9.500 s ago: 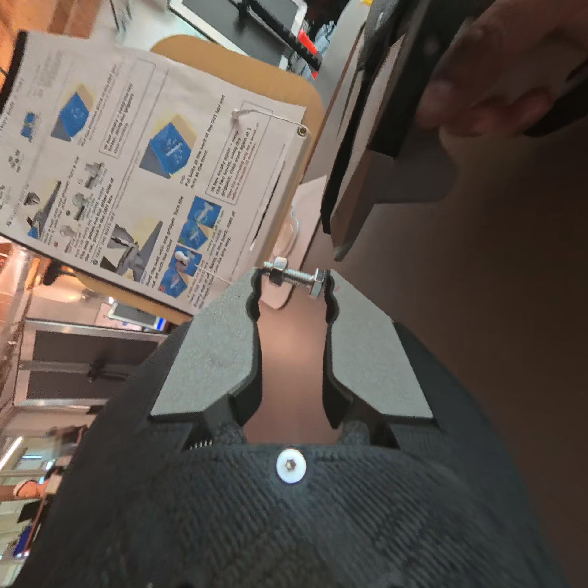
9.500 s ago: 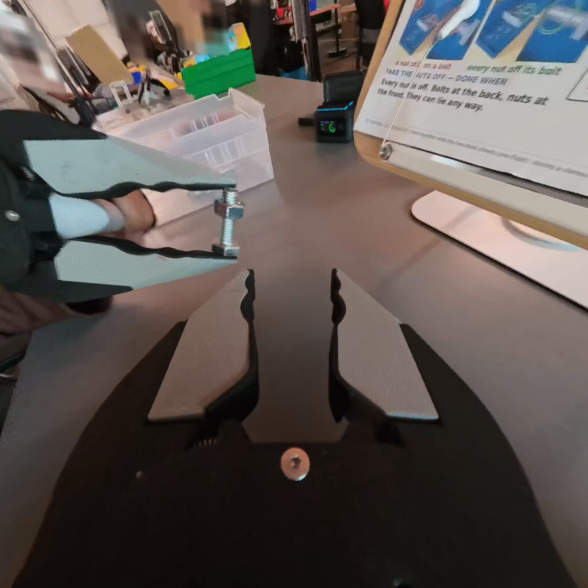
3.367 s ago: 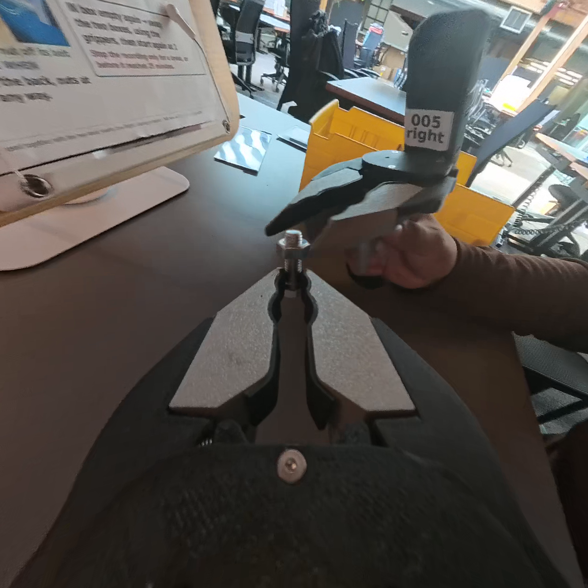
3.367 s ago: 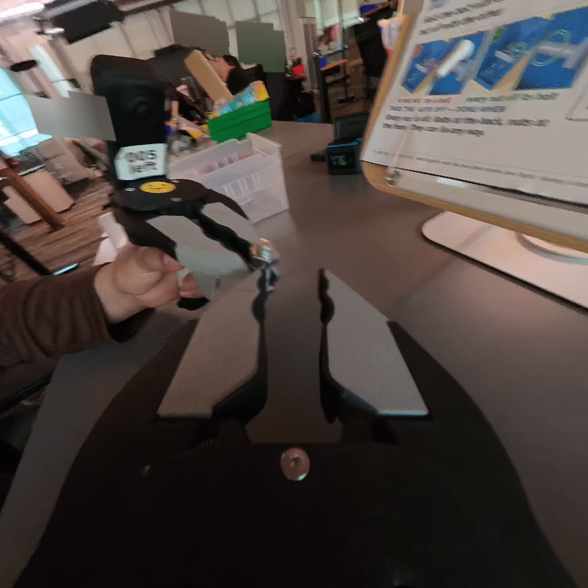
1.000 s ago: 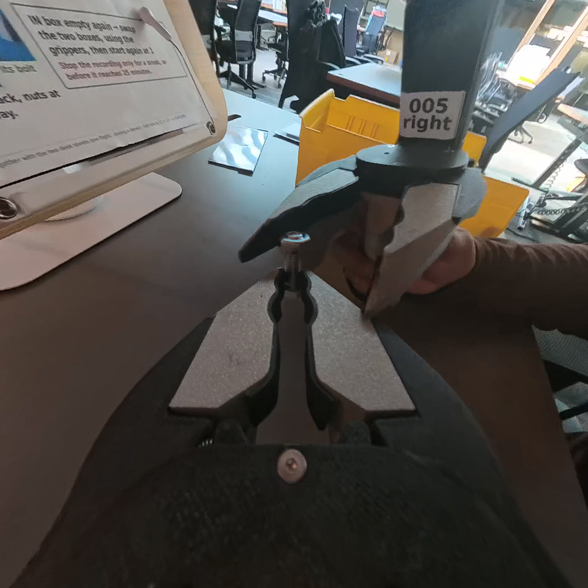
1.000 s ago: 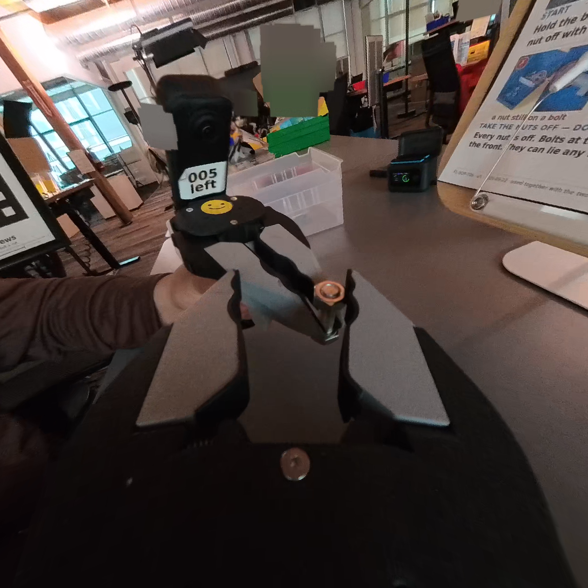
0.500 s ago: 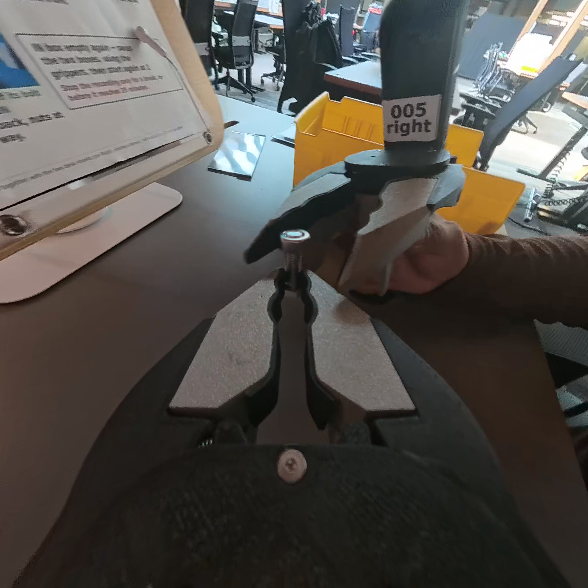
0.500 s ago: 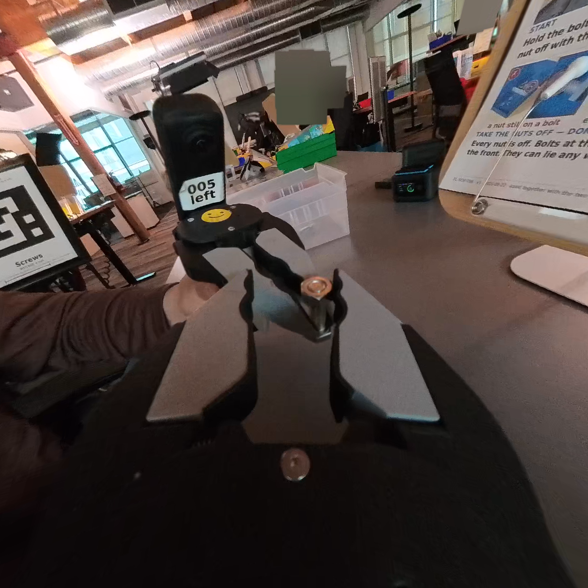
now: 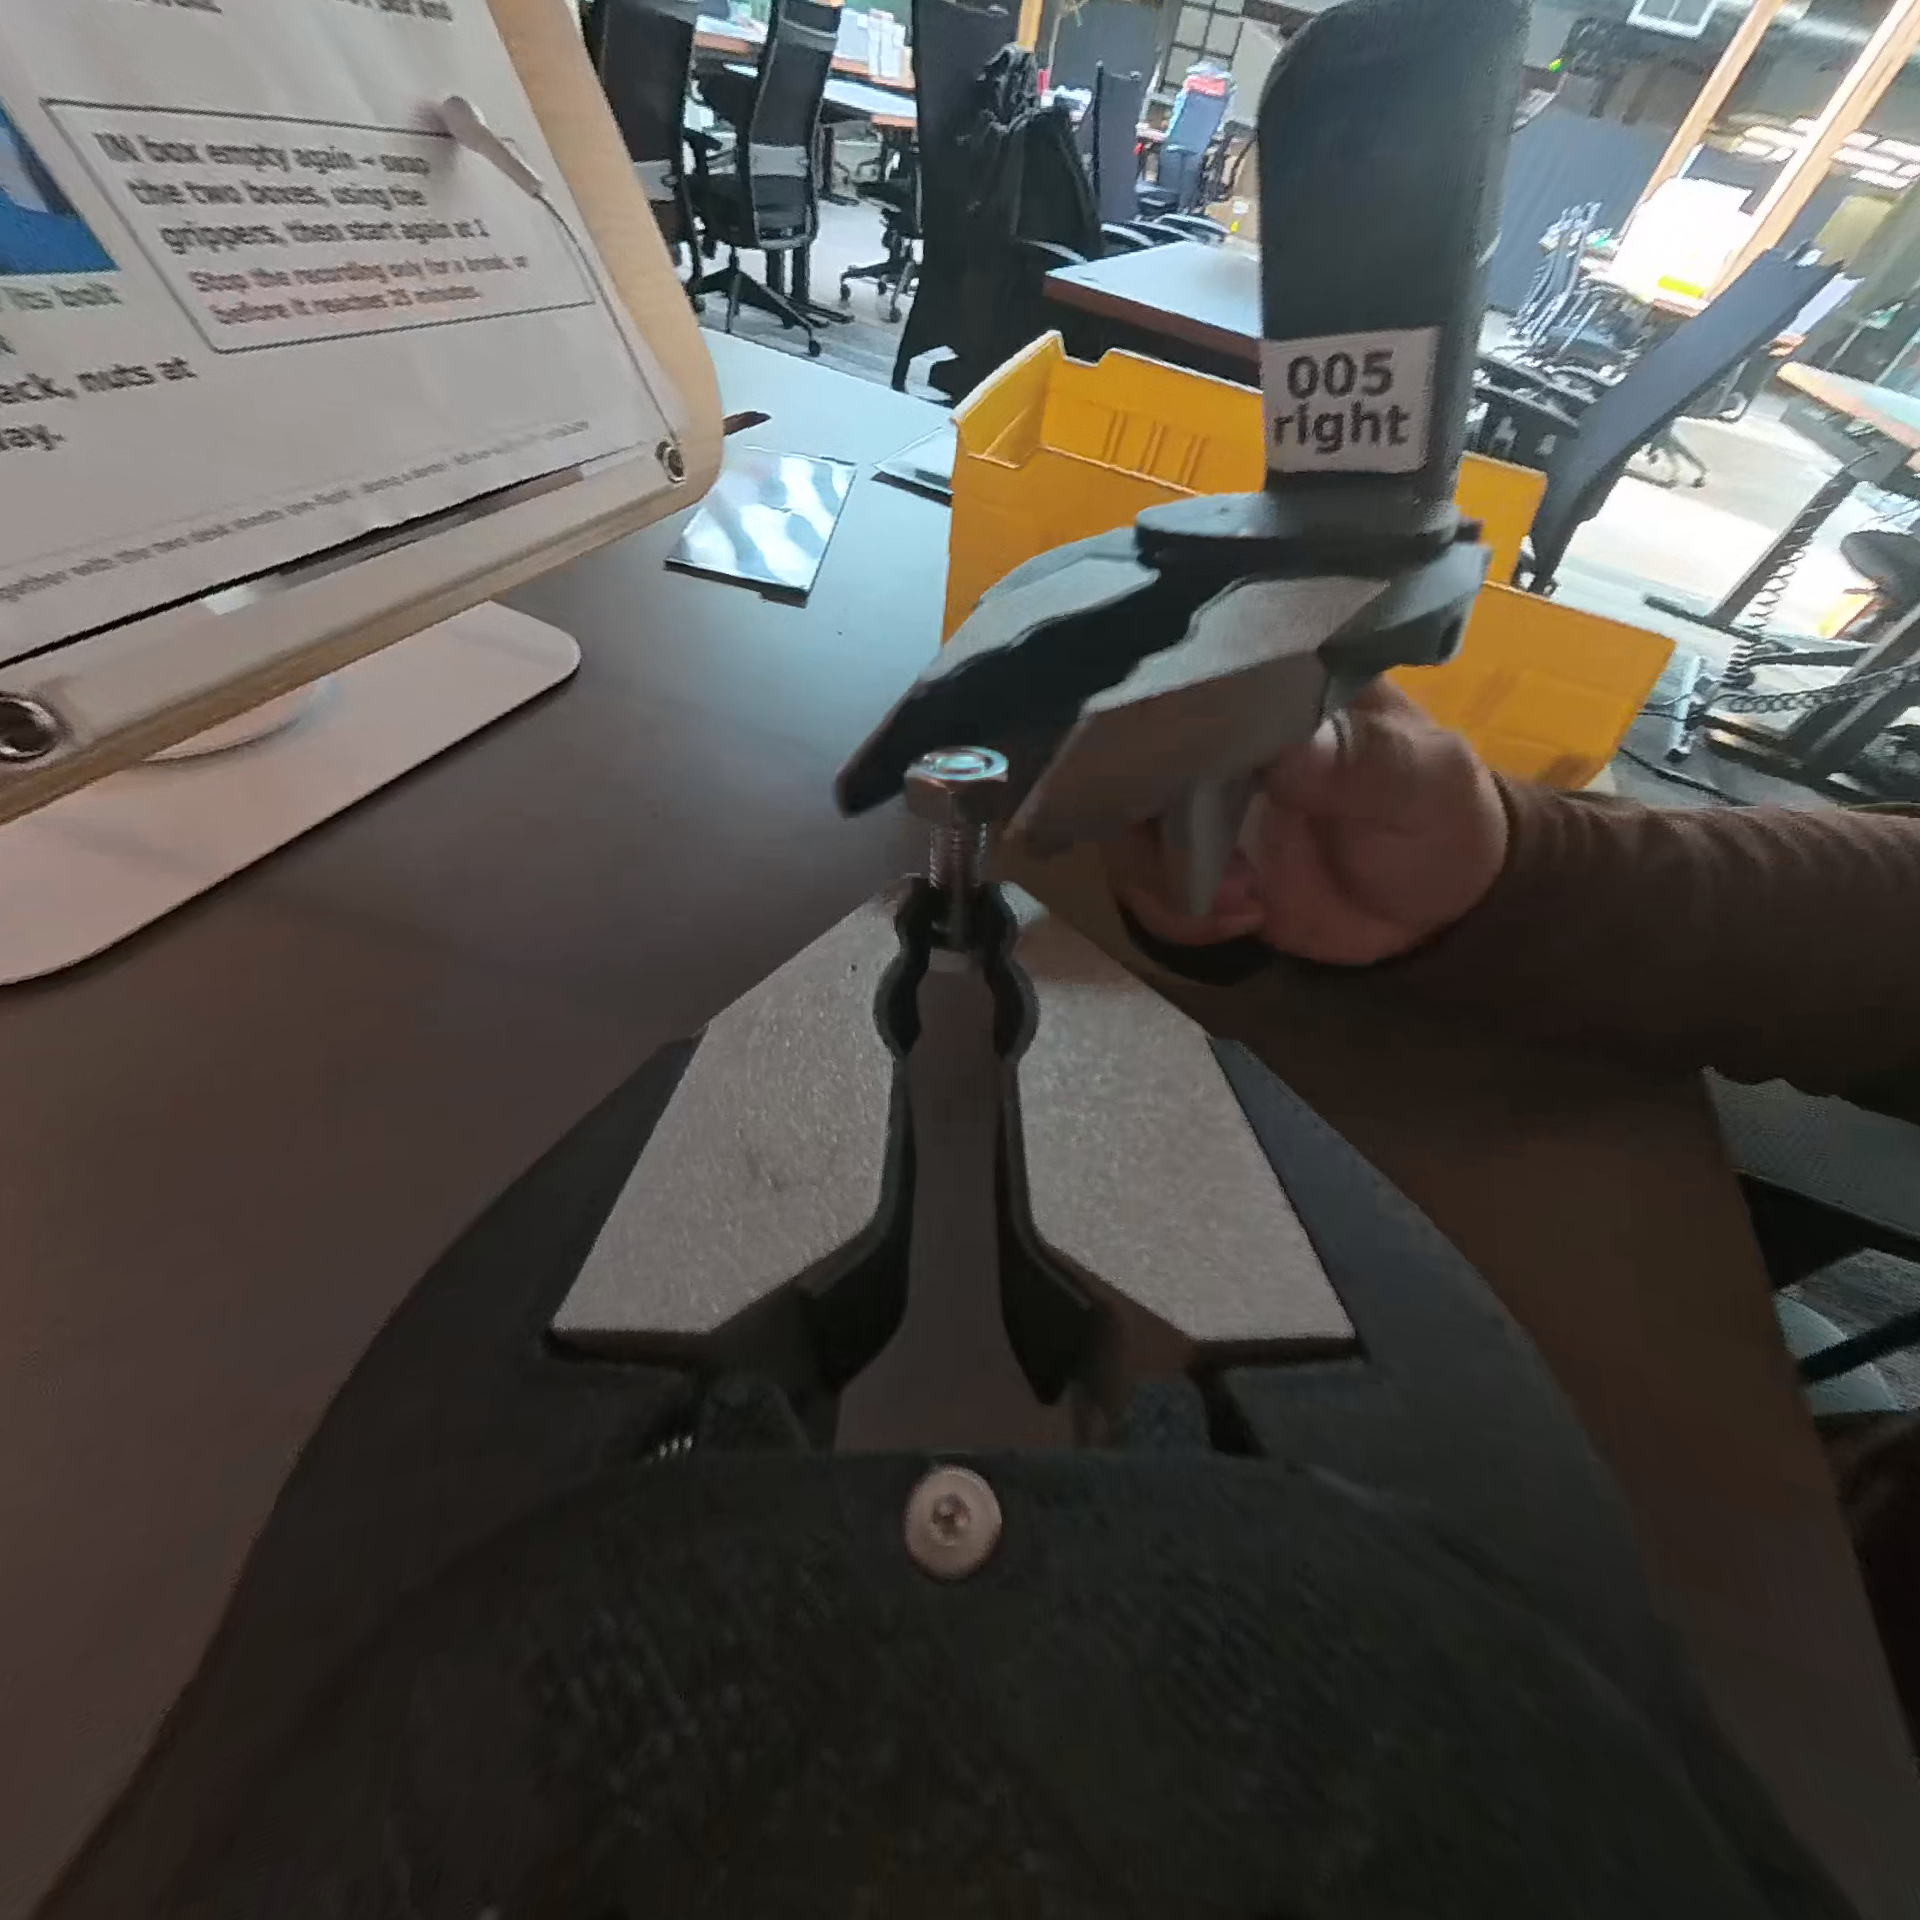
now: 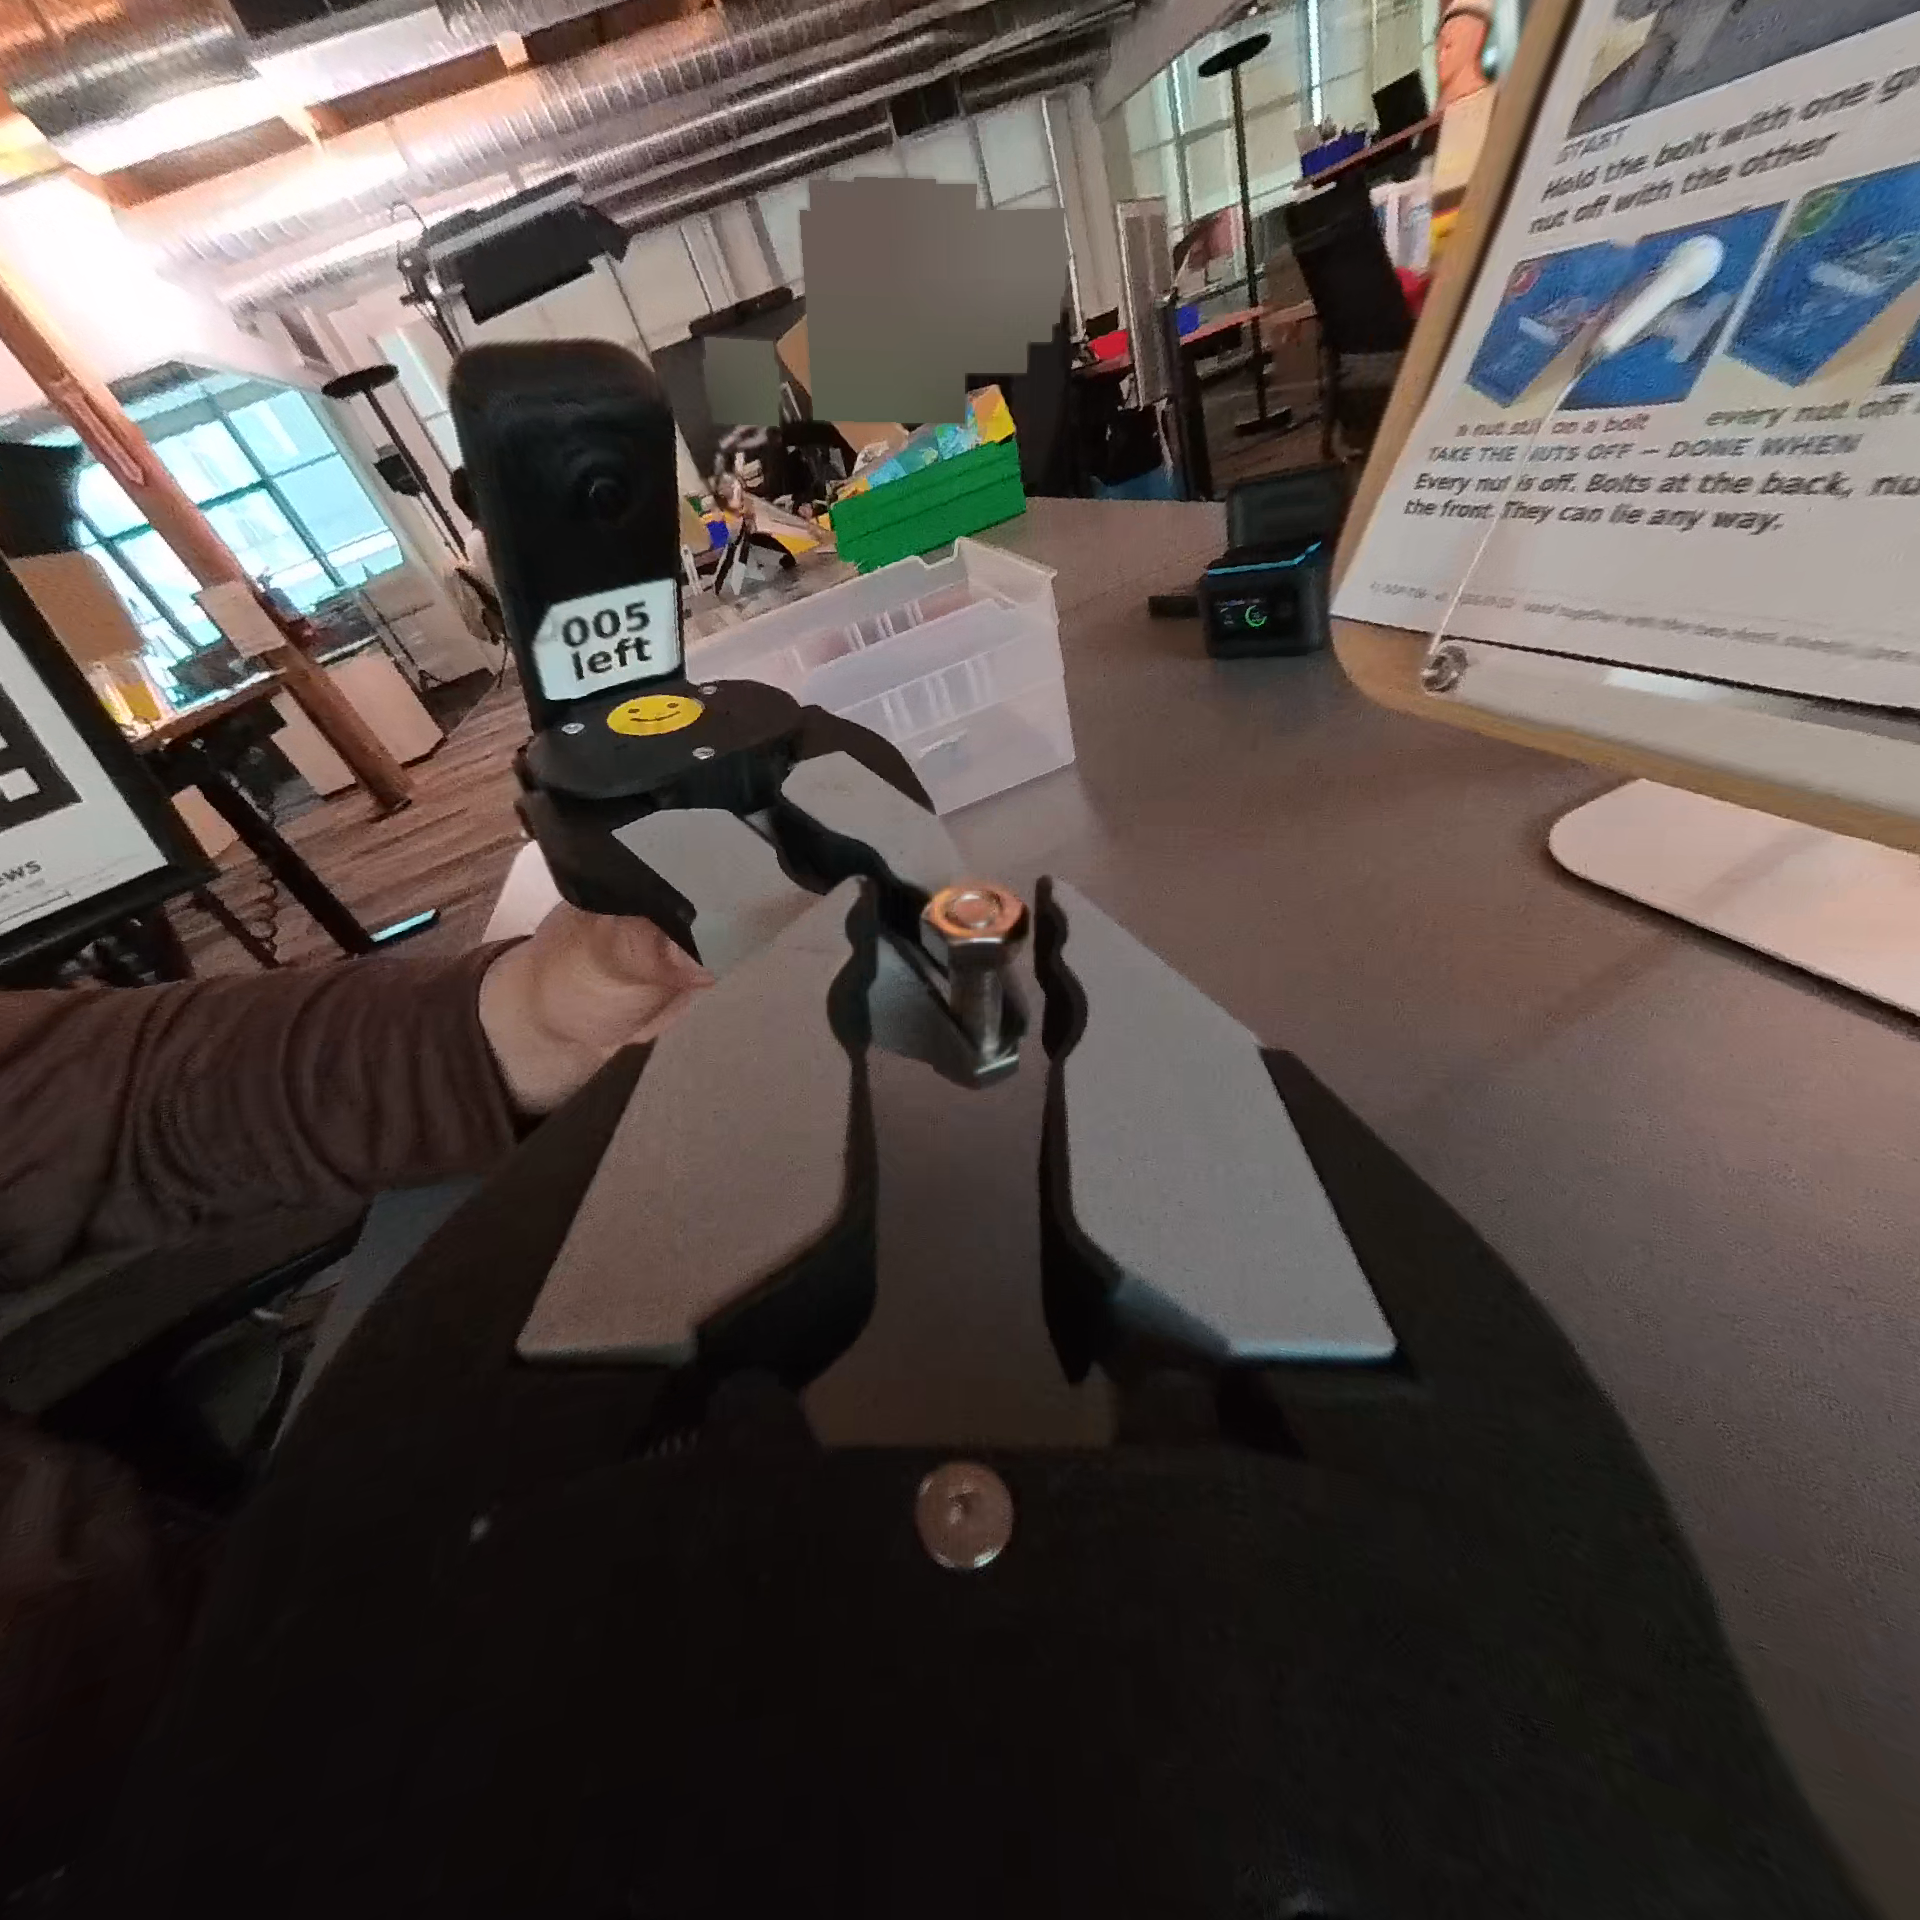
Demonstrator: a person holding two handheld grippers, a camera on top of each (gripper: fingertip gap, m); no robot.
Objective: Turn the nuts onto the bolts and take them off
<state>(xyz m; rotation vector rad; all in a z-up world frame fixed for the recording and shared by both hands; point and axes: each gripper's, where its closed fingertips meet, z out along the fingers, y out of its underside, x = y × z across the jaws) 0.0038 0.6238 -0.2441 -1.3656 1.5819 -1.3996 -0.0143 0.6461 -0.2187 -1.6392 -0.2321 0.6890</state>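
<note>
Left gripper is clamped on the lower end of a small steel bolt, which stands upright out of its fingertips, held up in the air above the dark surface. A hex nut sits at the top of the bolt's thread, seemingly close to the end. Whether the head or only the shank is pinched cannot be made out from the left wrist view.

Right gripper is partly open, its jaws standing on either side of the nut with a narrow gap on each side; they do not appear to touch it yet. Seen from the left wrist view, the same gripper reaches in from the right, held in a person's hand.

Both parts look light, rigid and smooth metal, so they should slip easily under a loose pinch and drop if released. The nut is best taken across two opposite flats, where the notched fingers can bite; the bolt is best held low, clear of the thread the nut travels on. A squeeze off-centre could tilt the bolt in the left grip.

A propped instruction sheet and a yellow bin stand behind.
</note>
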